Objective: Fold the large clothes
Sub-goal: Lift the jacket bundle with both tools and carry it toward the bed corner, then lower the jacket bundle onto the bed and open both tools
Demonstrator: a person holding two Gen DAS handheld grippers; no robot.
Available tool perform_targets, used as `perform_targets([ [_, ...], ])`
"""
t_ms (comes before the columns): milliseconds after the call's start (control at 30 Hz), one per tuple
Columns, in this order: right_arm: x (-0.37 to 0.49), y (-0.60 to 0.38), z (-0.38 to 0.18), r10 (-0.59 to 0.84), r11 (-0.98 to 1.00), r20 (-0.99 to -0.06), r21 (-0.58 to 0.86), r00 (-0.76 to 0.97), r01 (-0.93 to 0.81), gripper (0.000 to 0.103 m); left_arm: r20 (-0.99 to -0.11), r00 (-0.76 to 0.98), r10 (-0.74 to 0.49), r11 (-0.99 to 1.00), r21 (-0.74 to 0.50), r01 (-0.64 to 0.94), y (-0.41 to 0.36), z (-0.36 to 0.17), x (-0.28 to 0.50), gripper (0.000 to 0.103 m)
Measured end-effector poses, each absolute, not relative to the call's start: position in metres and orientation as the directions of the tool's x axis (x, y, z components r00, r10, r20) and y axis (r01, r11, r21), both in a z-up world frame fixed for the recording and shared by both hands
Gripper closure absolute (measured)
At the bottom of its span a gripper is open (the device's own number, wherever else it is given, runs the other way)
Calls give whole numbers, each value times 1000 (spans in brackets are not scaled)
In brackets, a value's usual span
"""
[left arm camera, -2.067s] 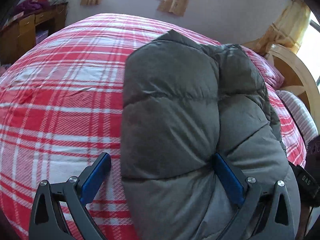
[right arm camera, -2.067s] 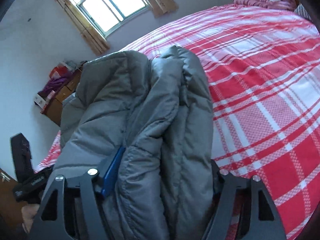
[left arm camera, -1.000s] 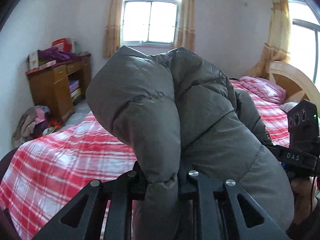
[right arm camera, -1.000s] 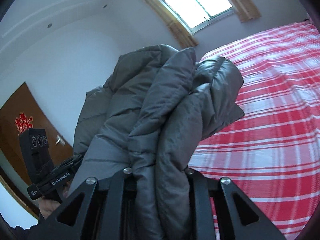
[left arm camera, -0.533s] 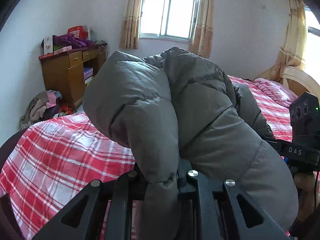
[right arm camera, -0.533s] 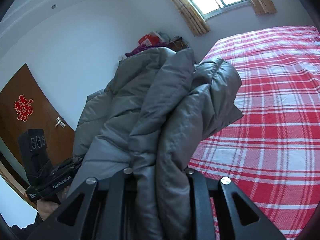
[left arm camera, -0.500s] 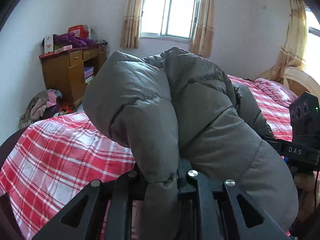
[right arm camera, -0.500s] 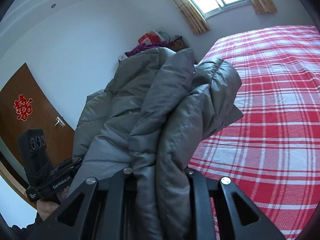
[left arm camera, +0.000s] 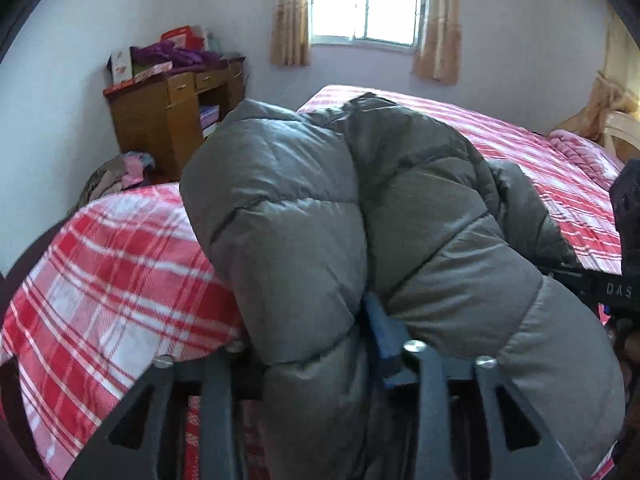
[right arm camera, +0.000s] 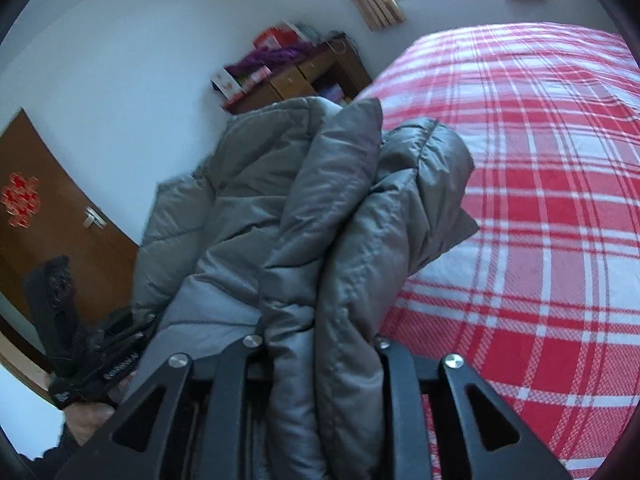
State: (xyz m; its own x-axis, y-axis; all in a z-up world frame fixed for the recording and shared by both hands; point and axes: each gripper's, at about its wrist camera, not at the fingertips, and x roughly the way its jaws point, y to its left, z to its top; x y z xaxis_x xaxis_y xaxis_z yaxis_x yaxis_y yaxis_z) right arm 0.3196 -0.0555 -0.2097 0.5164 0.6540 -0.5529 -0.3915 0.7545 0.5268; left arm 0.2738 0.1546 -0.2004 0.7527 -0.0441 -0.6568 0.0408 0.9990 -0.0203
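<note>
The folded grey puffer jacket (left arm camera: 360, 220) fills the middle of both views, bunched above the red plaid bed (left arm camera: 120, 264). The left gripper (left arm camera: 316, 344) has just been opening; a fold of jacket sits between its jaws (one blue pad shows at 5 o'clock). The right gripper (right arm camera: 320, 344) has eased open slightly yet stays clamped on the jacket. A wooden desk (left arm camera: 168, 120) stands at 10 o'clock.

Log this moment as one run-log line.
step: setting folded jacket down on bed | left gripper: jaws just opening, jacket between them | right gripper: jaws just opening, jacket between them | fold: intact
</note>
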Motion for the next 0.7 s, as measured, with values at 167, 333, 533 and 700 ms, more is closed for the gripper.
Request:
perform_targets([
  [167, 321, -52, -227, 593, 805, -613, 479, 523, -350, 62, -672, 740, -32, 999, -42, 5, 163, -213, 277, 36],
  [333, 319, -49, -234, 571, 821, -631, 456, 525, -344, 61, -683, 730, -20, 999, -34, -4, 161, -222, 281, 33],
  [533, 319, -46, -240, 557, 830, -647, 446, 520, -335, 57, -687, 726, -16, 999, -42, -17, 160, -227, 282, 31],
  [700, 321, -43, -246, 548, 836, -653, 438, 522, -330, 55, -690, 723, -13, 999, -46, -25, 160, -229, 283, 29],
])
